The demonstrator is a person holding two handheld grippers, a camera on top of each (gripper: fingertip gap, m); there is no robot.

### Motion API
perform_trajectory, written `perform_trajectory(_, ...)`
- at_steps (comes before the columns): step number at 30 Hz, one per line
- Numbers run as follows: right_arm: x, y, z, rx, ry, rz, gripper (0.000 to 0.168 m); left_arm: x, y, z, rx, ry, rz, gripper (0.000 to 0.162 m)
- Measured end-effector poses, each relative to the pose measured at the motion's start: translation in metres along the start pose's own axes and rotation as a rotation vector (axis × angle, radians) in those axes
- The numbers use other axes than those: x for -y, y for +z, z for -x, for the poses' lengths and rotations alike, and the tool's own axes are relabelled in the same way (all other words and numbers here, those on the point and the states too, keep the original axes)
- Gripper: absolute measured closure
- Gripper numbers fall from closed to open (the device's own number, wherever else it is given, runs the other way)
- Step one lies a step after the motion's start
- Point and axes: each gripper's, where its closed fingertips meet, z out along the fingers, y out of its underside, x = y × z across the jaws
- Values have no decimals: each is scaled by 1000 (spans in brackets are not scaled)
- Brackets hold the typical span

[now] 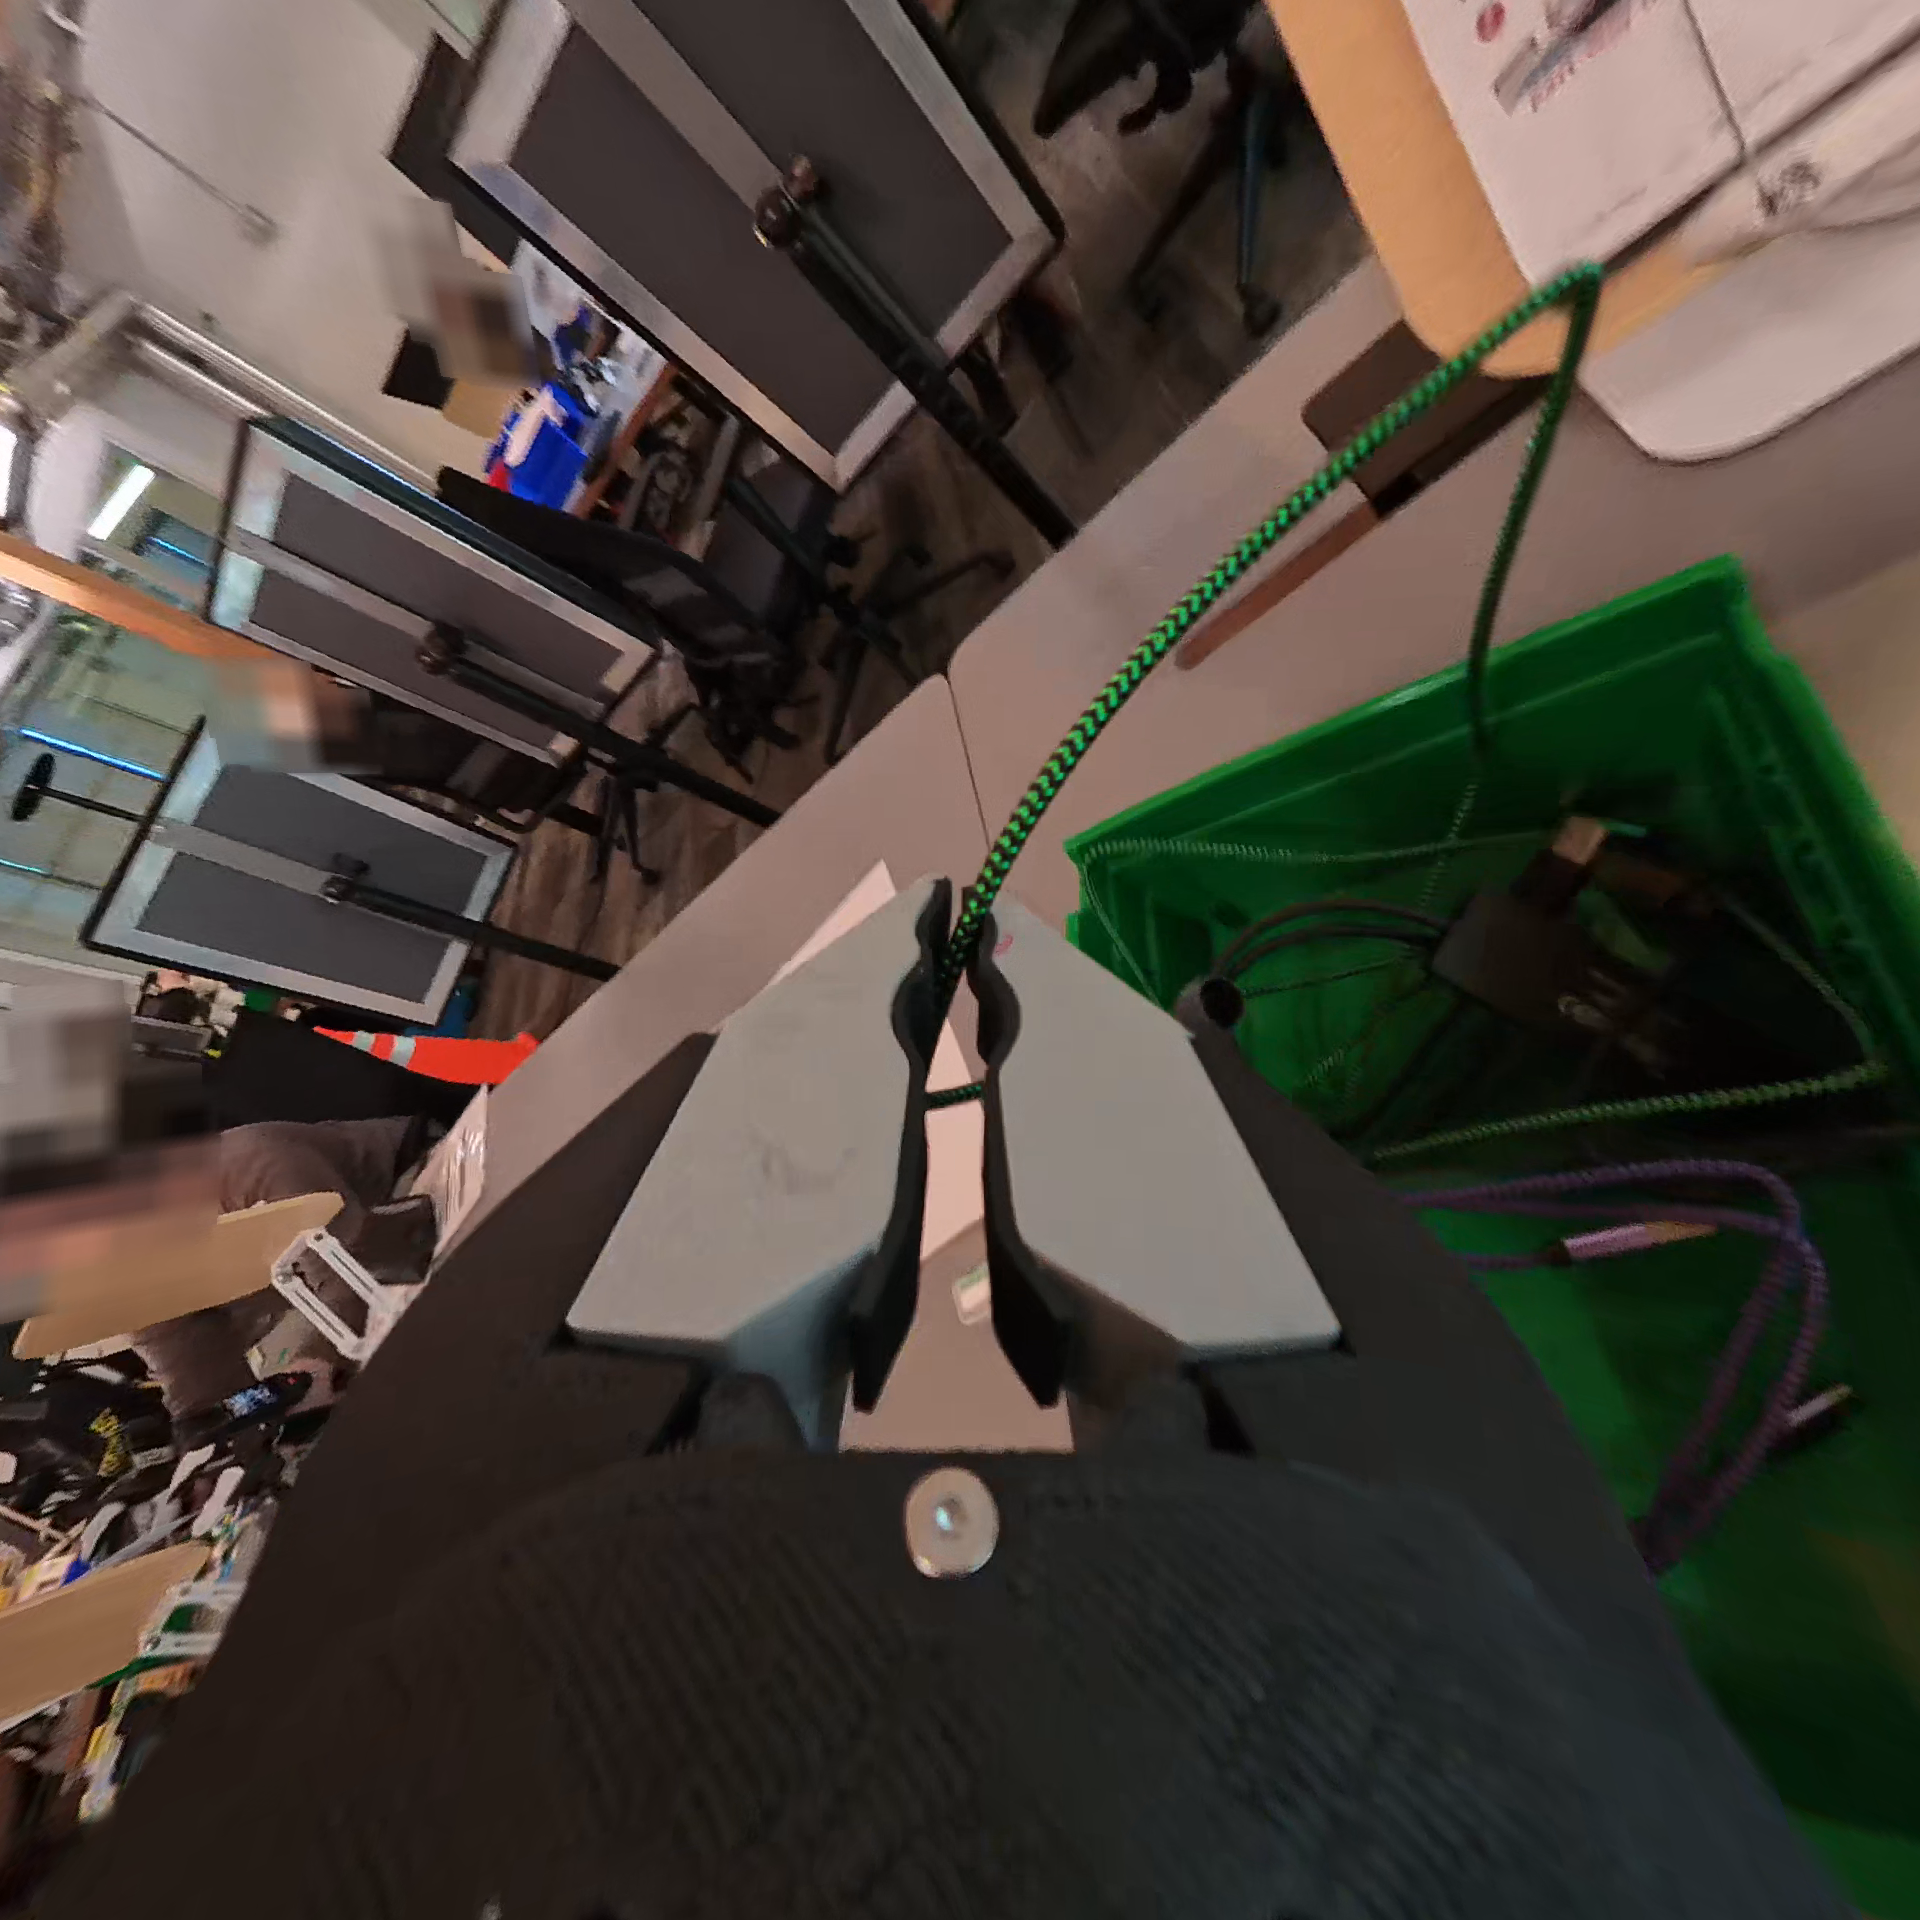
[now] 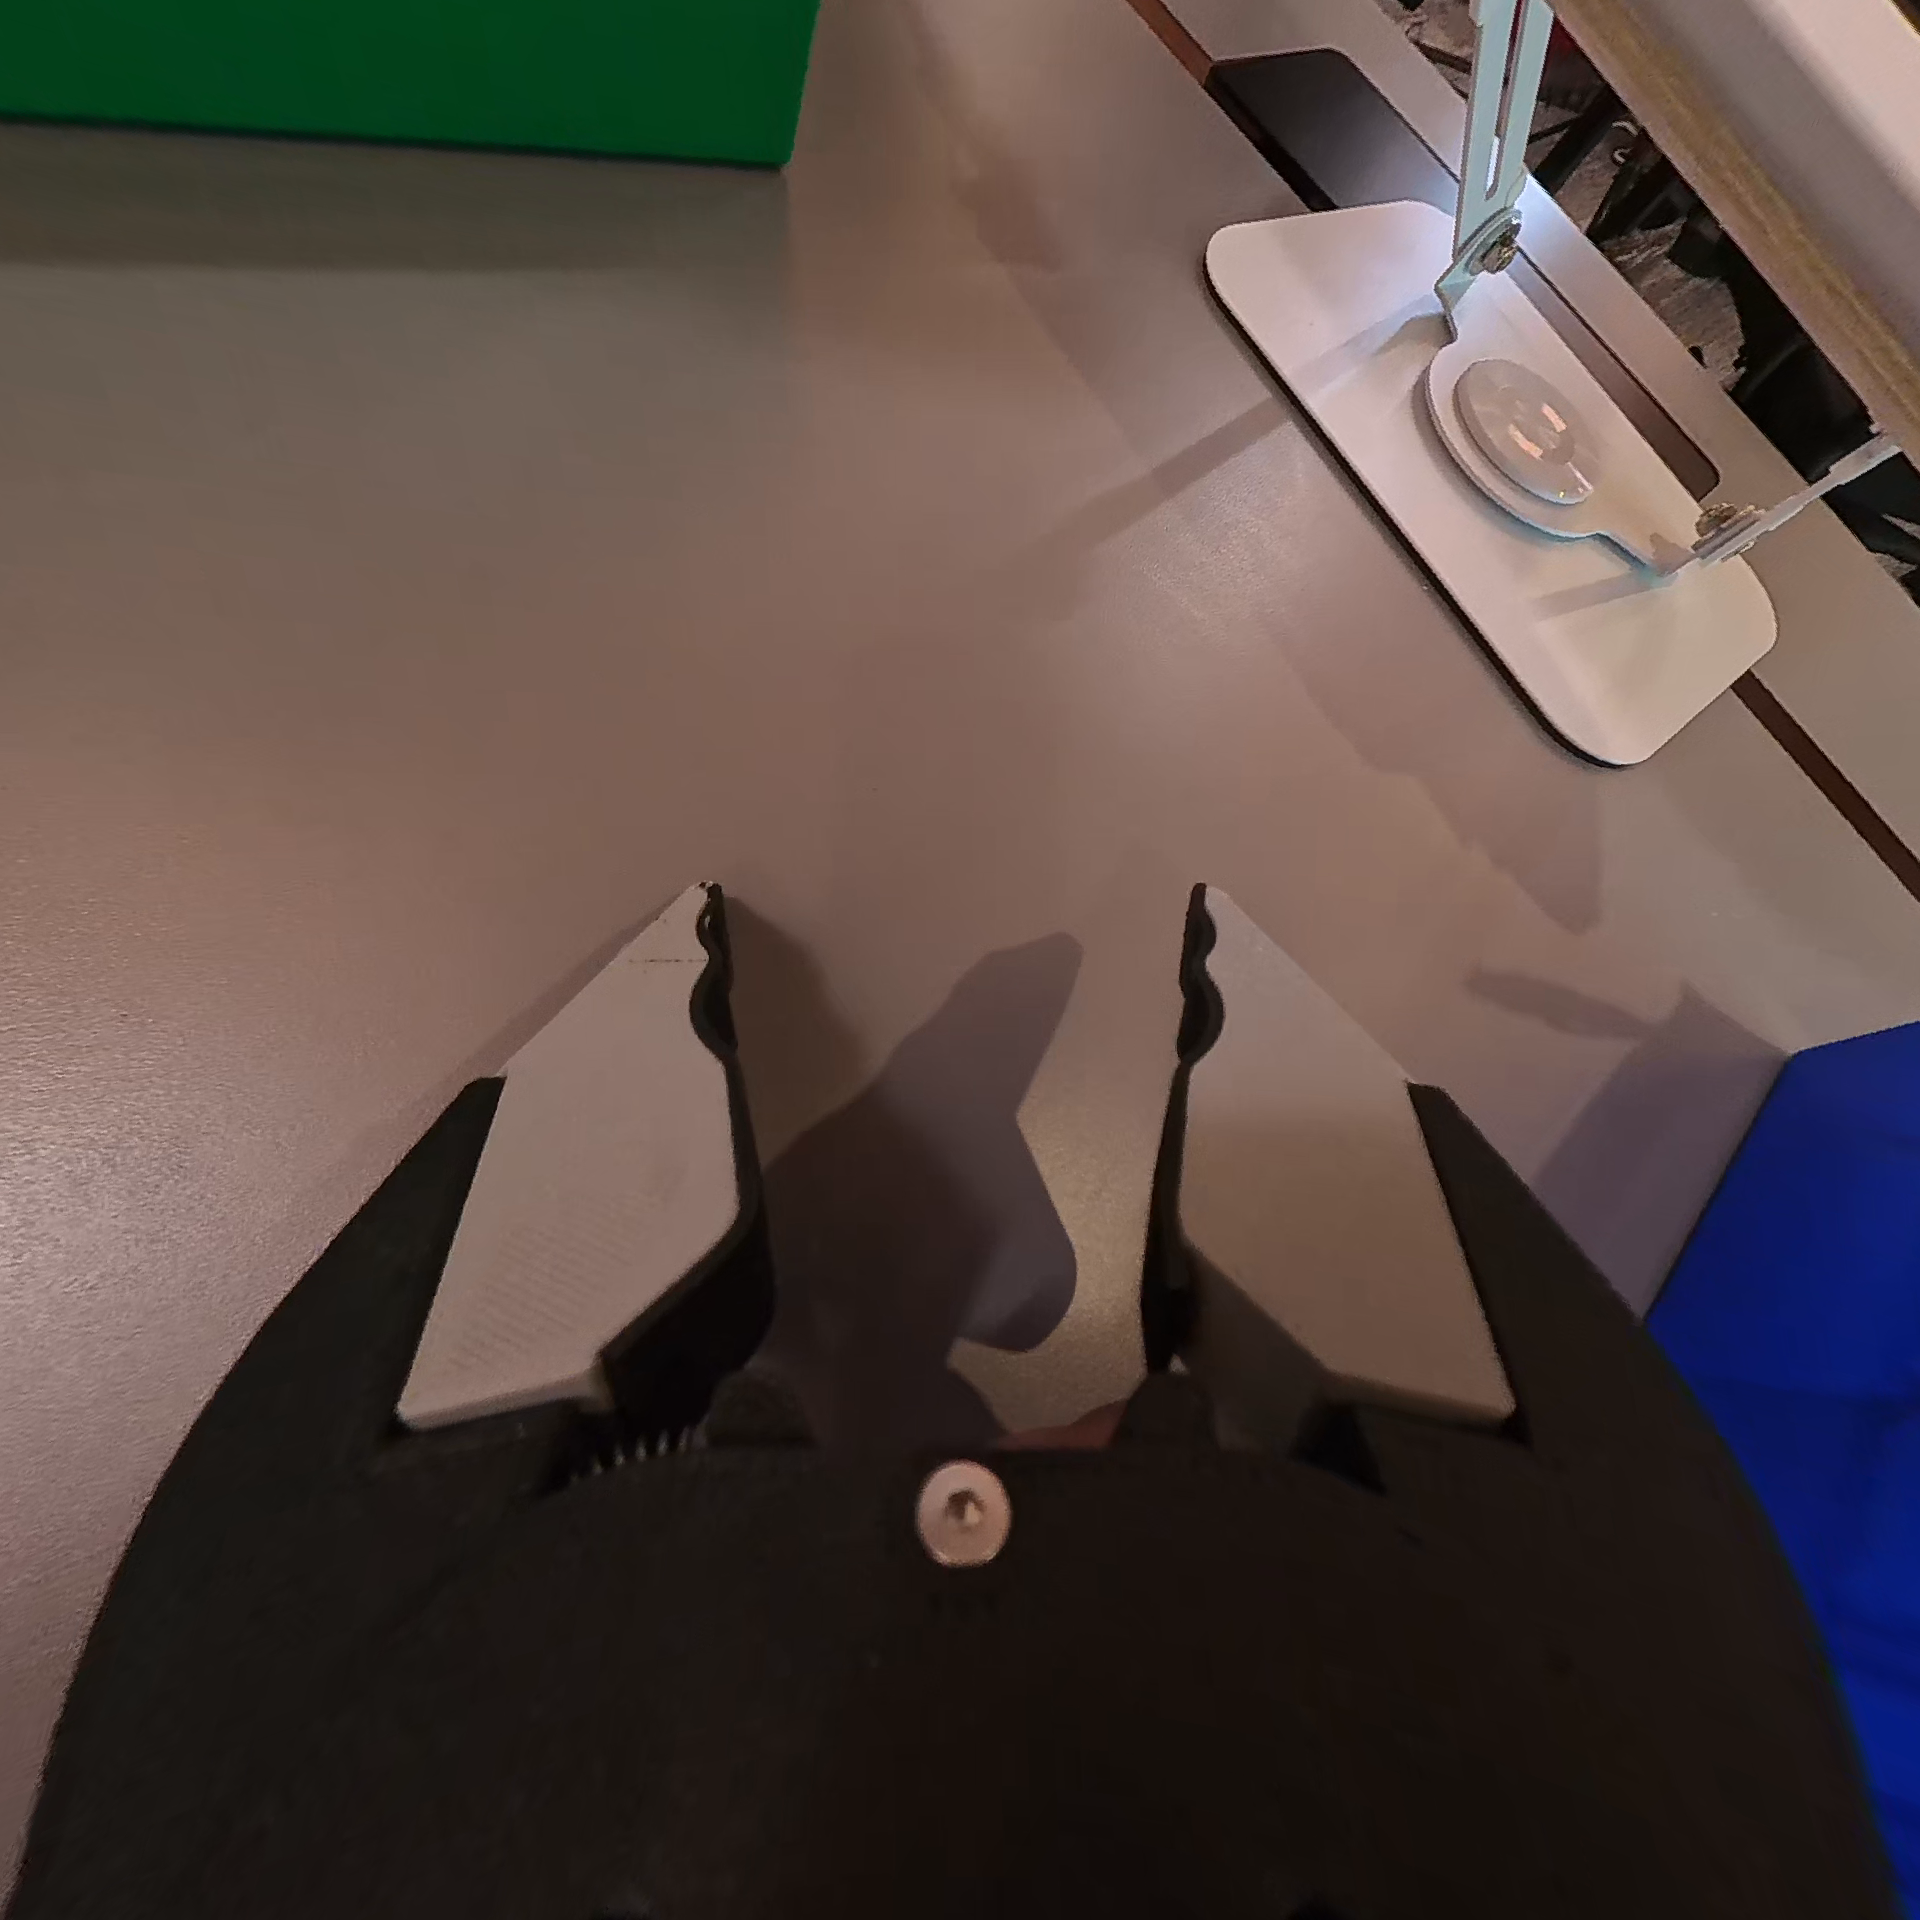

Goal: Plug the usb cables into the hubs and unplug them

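In the left wrist view my left gripper [image 1: 958, 940] is shut on a green-and-black braided USB cable [image 1: 1195, 613]. The cable arcs up from the fingertips, bends at the top right and drops into a green bin [image 1: 1621, 665]. Inside the bin lie a dark hub [image 1: 1507, 945], more green-black cable and a purple braided cable [image 1: 1766, 1278]. The view is tilted, with the gripper raised above the table. In the right wrist view my right gripper [image 2: 954, 904] is open and empty, low over the bare grey table [image 2: 520, 582].
A white lamp base [image 2: 1496, 488] with a metal arm stands at the table's far right edge. A blue bin [image 2: 1808, 1351] is at the right and the green bin's wall [image 2: 395, 73] at the top left. Desks and chairs stand beyond the table [image 1: 810, 810]. The tips of one gripper are about 40 centimeters away from the tips of the other.
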Motion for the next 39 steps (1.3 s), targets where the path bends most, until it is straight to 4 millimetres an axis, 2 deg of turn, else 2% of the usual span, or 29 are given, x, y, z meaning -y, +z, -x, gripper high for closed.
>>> perform_trajectory(5, 0, 0, 1, -10, -16, -1, 84, -41, 23, -25, -44, 52, 147, 159)
perform_trajectory(7, 0, -1, 0, -10, -15, -1, 83, -62, 30, -44, -118, 48, 235, 148)
perform_trajectory(9, -1, -1, 0, -8, -10, 1, 82, -80, 31, -64, -207, 49, 321, 129)
perform_trajectory(11, -2, -1, 0, -4, -4, 3, 82, -83, 29, -69, -234, 74, 331, 118)
perform_trajectory(14, -2, -1, 0, 7, 5, 6, 82, -74, 22, -65, -262, 81, 297, 130)
perform_trajectory(16, -2, -1, 0, 11, 11, 8, 82, -66, 16, -64, -297, 77, 267, 153)
perform_trajectory(21, -2, -1, 1, 9, 6, 7, 83, -62, 14, -44, -206, 156, 266, 162)
perform_trajectory(22, -2, -1, 1, 10, 5, 7, 84, -56, 15, -36, -165, 148, 240, 162)
perform_trajectory(24, -2, -1, 1, 10, 6, 7, 84, -34, 11, -17, -135, 22, 149, 162)
perform_trajectory(26, -2, -1, 1, 9, 7, 7, 84, -4, 2, 12, -104, -132, 56, 162)
perform_trajectory(28, -2, -1, 1, 7, 5, 7, 84, 23, -10, 47, -45, -210, -7, 162)
perform_trajectory(31, -2, -1, 1, 5, 4, 6, 84, 70, -37, 93, 35, -260, -94, 162)
perform_trajectory(35, -2, -1, 0, 3, 5, 6, 83, 132, -77, 132, 128, -233, -184, 162)
perform_trajectory(37, -2, -1, 0, 0, 3, 3, 82, 163, -99, 146, 177, -225, -247, 162)
perform_trajectory(39, -1, -2, -1, -7, 4, -2, 83, 192, -121, 153, 161, -271, -314, 162)
